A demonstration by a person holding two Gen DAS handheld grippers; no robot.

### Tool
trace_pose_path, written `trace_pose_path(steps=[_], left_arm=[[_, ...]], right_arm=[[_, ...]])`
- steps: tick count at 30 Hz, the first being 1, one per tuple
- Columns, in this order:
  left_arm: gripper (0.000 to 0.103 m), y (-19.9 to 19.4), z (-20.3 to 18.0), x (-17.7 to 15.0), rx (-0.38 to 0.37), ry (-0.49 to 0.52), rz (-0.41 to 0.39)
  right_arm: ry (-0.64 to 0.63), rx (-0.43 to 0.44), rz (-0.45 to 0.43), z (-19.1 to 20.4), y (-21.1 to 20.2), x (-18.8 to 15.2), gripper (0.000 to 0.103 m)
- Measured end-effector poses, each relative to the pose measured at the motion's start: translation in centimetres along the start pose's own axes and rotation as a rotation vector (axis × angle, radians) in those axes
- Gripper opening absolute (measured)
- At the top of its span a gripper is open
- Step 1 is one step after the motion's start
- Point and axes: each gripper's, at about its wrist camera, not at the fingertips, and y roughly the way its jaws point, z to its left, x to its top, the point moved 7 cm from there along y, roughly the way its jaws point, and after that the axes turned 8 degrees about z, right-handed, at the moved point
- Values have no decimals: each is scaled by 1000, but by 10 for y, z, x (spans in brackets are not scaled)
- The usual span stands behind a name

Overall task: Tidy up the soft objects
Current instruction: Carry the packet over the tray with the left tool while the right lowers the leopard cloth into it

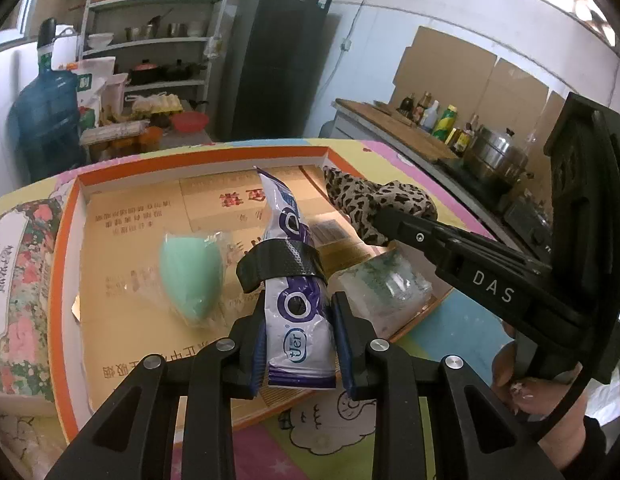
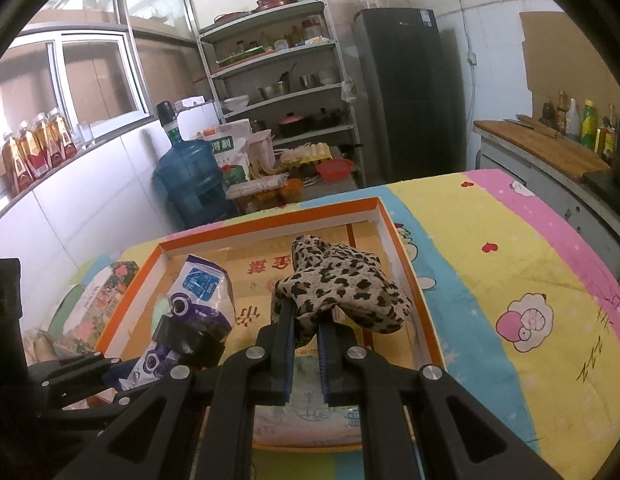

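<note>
An orange-rimmed cardboard tray (image 1: 62, 240) (image 2: 405, 268) lies on the table. Over its near edge my left gripper (image 1: 301, 346) is shut on a white and purple tissue packet (image 1: 294, 308) (image 2: 202, 292), which has a black band (image 1: 278, 264) around its middle. My right gripper (image 2: 306, 320) is shut on a leopard-print cloth (image 2: 341, 284) (image 1: 369, 200) held over the tray's right side. A mint-green sponge in clear wrap (image 1: 186, 280) rests on the tray floor left of the packet. A clear bag with greenish contents (image 1: 385, 284) sits to the packet's right.
A floral tissue box (image 1: 18, 280) (image 2: 98, 300) stands left of the tray on the cartoon-print tablecloth (image 2: 509, 280). Behind the table are a blue water jug (image 2: 190, 176), a metal shelf (image 2: 278, 80) and a dark fridge (image 2: 405, 92). A counter with bottles and a pot (image 1: 493, 152) runs along the right.
</note>
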Motion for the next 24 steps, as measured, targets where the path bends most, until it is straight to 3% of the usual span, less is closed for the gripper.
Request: trace_pose_path(steps=[17,24], left_arm=[[32,7,-2,-4,-16,-9,36],[53,9,-1,-8,-13,-11,41]], right_arm=[[26,27,64,-5,18,-15,13],[25,34,62,-5,17,-17,31]])
